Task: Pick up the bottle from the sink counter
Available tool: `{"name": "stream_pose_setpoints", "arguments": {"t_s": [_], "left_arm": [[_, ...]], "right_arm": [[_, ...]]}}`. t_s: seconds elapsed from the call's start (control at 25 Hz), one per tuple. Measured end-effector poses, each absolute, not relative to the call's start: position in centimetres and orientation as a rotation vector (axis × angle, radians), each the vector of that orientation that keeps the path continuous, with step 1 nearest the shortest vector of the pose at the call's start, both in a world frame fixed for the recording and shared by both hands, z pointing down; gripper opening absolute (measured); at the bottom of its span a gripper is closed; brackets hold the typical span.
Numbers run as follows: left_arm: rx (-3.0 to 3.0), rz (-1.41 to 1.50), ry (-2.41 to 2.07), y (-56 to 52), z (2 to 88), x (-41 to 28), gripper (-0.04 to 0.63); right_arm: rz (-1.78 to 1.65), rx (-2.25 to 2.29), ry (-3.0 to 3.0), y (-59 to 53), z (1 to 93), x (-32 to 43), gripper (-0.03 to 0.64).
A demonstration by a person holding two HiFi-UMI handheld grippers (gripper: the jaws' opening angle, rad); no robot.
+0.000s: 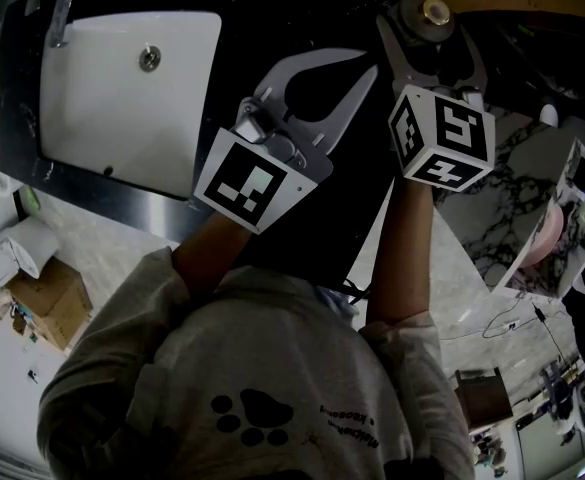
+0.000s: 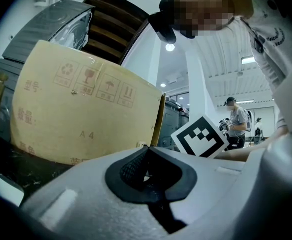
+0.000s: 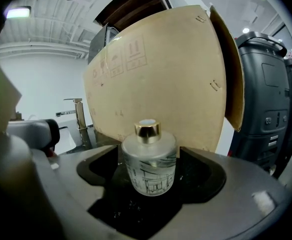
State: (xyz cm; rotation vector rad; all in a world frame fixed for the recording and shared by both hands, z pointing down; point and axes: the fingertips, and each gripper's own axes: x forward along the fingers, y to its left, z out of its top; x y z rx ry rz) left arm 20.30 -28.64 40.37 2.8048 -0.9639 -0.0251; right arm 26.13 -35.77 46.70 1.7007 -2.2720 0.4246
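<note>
Right hand-held gripper (image 3: 149, 153) jaws apart around bottle (image 3: 149, 169).

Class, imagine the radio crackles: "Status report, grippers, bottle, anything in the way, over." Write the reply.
Left gripper shut, empty. Right gripper open around bottle, pads not touching. Bottle upright on counter. Box behind it, nothing blocking the grip.

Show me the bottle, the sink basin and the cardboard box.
bottle (image 3: 149, 166): right gripper view, on its frosted glass body.
sink basin (image 1: 102, 118): head view, on the bare white bottom of the basin.
cardboard box (image 3: 160, 79): right gripper view, on its broad front face.
</note>
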Motion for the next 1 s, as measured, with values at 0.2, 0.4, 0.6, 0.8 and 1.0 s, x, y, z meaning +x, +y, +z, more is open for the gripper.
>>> {"name": "stream_pose_setpoints", "arguments": {"t_s": [0.2, 0.4, 0.6, 0.8, 1.0], "left_arm": [[2.794, -0.027, -0.973, -28.9, 40.4, 19.9, -0.002], [2.791, -0.034, -0.970, -28.9, 40.4, 19.8, -0.002], [2.789, -0.036, -0.965, -28.8, 40.2, 19.8, -0.002], [2.783, -0.053, -0.963, -28.9, 40.0, 19.6, -0.002], [2.781, -0.070, -0.962, -28.7, 39.3, 19.3, -0.002]], "right_arm": [[0.455, 1.693, -2.253, -36.3, 47.1, 25.9, 0.370], [0.493, 1.710, -2.236, -36.8, 47.4, 26.2, 0.370], [0.499, 1.703, -2.233, -37.2, 47.5, 26.0, 0.367], [0.510, 1.699, -2.232, -37.5, 47.6, 25.9, 0.334], [0.507, 1.702, -2.227, -37.5, 47.7, 26.0, 0.328]]}}
